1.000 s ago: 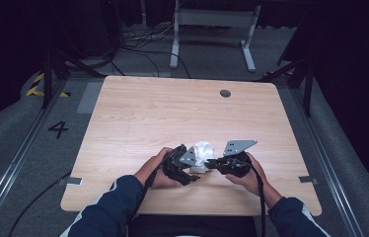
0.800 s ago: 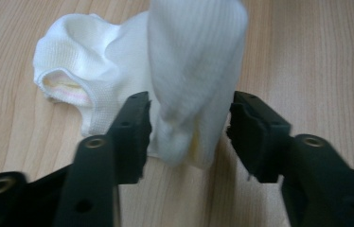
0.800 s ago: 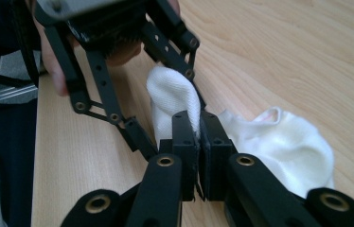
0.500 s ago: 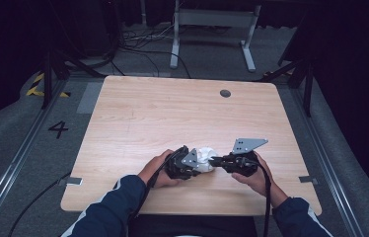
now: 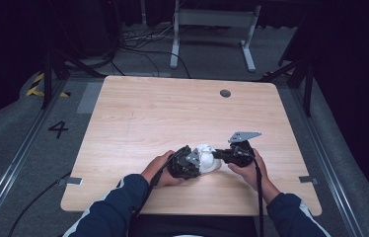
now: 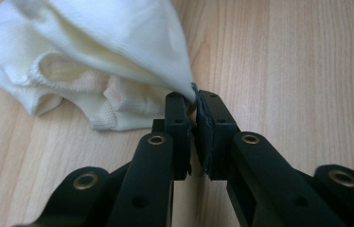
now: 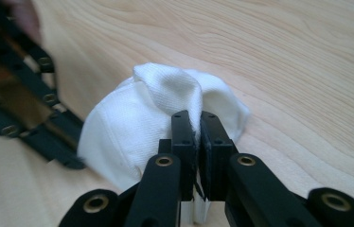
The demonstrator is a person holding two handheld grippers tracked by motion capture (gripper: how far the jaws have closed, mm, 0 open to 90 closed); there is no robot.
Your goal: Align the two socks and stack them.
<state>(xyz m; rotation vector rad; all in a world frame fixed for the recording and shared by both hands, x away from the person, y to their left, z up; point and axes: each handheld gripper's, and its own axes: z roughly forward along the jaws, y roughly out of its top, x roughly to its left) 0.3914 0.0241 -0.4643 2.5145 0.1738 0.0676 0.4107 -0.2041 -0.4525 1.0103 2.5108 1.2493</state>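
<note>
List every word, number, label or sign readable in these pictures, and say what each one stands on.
"4": a dark numeral on the grey floor covering, left of the wooden table.
Yellow-and-black hazard striping: a marking without words, on the floor farther back on the left.
No text can be read on the white cloth, the table or the two grippers.

Wooden table (image 5: pixel 172 118), grey carpet (image 5: pixel 19 143), dark surroundings.

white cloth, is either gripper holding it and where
Both. The left gripper has just closed on a pulled-up fold of the white cloth; the right gripper pinches a fold at its near edge.
</note>
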